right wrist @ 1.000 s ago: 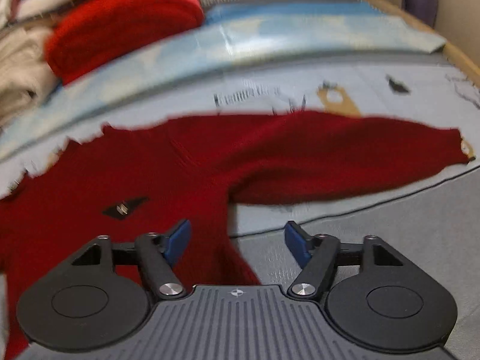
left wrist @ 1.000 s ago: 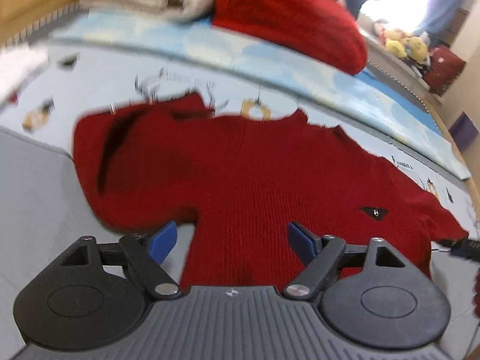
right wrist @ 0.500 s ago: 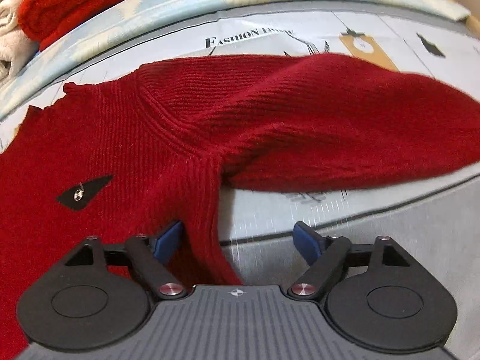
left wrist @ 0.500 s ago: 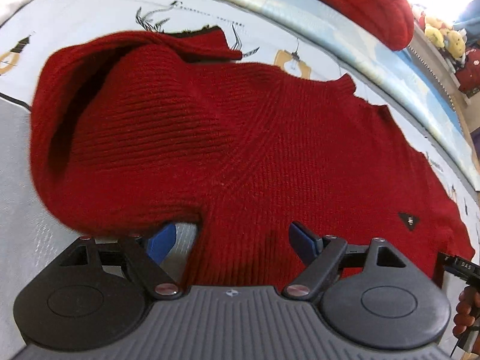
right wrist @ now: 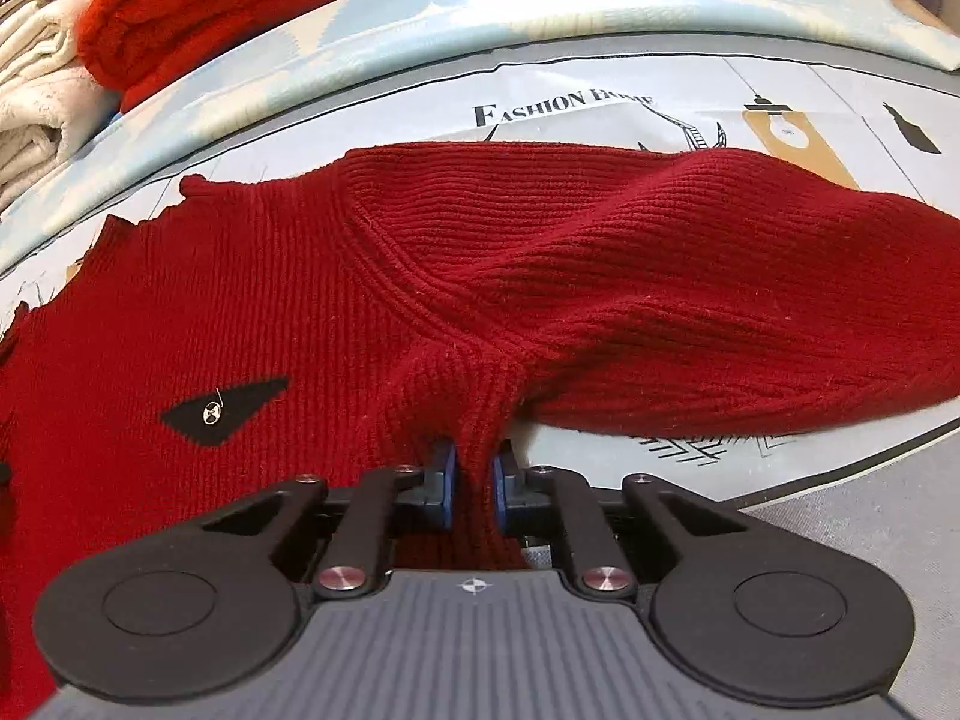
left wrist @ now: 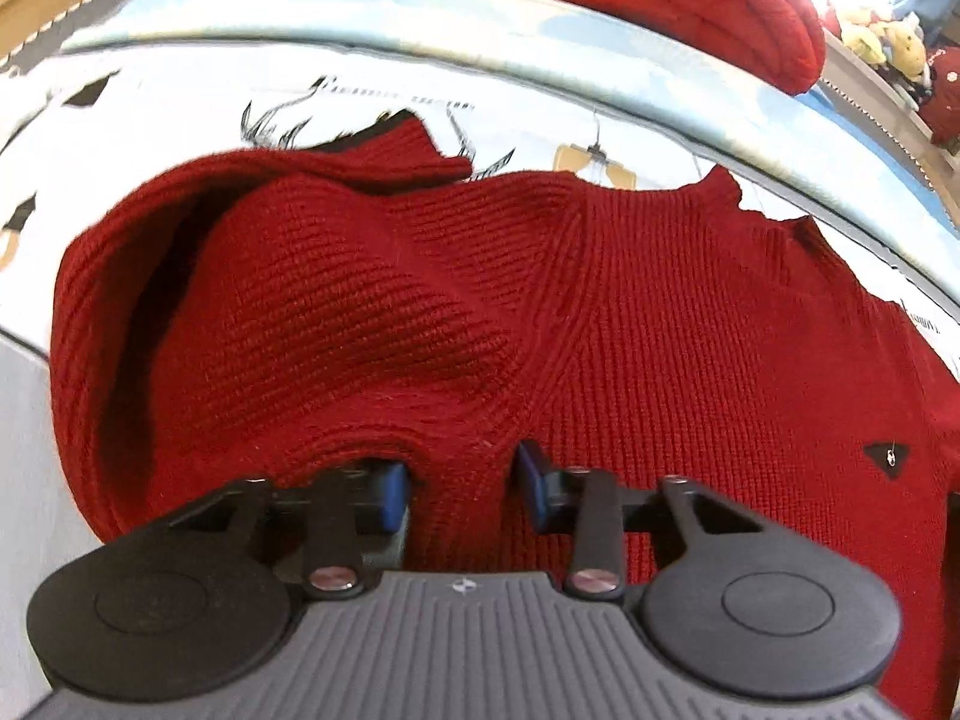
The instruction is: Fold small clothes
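Red knit sweater point(left wrist: 660, 330) lies spread, front up, on printed sheet point(left wrist: 180, 108) over the work surface; fills centre of both wrist views. Small black triangular logo patch point(right wrist: 225, 408) on chest: at 9 o'clock of the right view, at 3 o'clock of the left view. Neck edge toward 12 o'clock in both. One sleeve point(right wrist: 690, 300) runs out to 3 o'clock in right view, lying flat w/ soft creases. Other sleeve point(left wrist: 270, 300) in left view is doubled back on itself at 9–10 o'clock, dark open fold along its outer side, cuff end near 12 o'clock.

Left hand-held gripper point(left wrist: 462, 483): at 6 o'clock of its view, at the underarm seam where sleeve meets body. Jaws closing, moderately narrow; a band of knit sits between the blue pads point(left wrist: 393, 495). Cannot tell if pads are pressing the fabric yet; left pad blurred.

Right hand-held gripper point(right wrist: 474, 489): at 6 o'clock of its view, at the opposite underarm. Jaws closing, nearly together; blue pads point(right wrist: 445, 489) pinch a bunched ridge of knit, fabric gathered into a pucker just above the pads.

Surrounds: sheet print reads "FASHION HOME" point(right wrist: 564, 105) w/ lamp and antler drawings. Pale blue strip beyond the sheet at 12 o'clock. Folded red knit point(right wrist: 240, 0) and folded cream textile point(right wrist: 36, 96) stacked at 10–11 o'clock in right view, well apart from the sweater. Plush toys point(left wrist: 882, 39) at 2 o'clock in left view, blurred. Grey surface point(right wrist: 870, 516) at 4 o'clock in right view.
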### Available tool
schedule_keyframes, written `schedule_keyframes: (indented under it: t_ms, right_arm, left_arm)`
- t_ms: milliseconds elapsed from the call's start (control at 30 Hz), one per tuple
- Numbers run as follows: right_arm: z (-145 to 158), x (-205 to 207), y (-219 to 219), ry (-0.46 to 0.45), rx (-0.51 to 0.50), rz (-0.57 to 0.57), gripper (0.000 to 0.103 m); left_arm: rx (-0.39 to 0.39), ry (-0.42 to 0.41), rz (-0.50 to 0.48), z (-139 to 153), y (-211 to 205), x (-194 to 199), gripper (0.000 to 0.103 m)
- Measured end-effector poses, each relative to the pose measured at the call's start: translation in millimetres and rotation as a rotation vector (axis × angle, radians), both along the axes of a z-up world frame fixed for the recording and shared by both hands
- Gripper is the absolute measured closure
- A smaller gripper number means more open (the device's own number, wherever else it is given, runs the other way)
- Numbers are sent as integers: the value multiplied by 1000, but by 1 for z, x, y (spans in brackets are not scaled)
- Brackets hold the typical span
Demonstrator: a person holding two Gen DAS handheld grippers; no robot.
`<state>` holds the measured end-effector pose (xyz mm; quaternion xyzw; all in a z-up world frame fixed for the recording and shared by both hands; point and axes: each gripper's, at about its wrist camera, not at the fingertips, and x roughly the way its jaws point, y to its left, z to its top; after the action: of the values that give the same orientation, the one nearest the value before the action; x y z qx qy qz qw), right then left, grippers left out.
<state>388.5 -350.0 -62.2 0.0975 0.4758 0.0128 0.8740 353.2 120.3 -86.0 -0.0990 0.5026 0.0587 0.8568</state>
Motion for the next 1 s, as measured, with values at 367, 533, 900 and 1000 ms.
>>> schedule_keyframes:
  t_ms: [367, 533, 900, 1000]
  right_arm:
    - [19, -9, -17, -102, -61, -147, 92]
    - [15, -13, -16, -65, -83, -147, 90]
    - [70, -63, -11, -177, -196, -35, 67]
    - [101, -95, -18, -238, -119, -36, 67]
  left_arm:
    - [64, -182, -102, 15, -29, 15, 67]
    - [58, -101, -141, 21, -35, 12, 66]
    - [-60, -89, -121, 86, -6, -63, 60]
    - [-87, -108, -147, 109, 1, -105, 60]
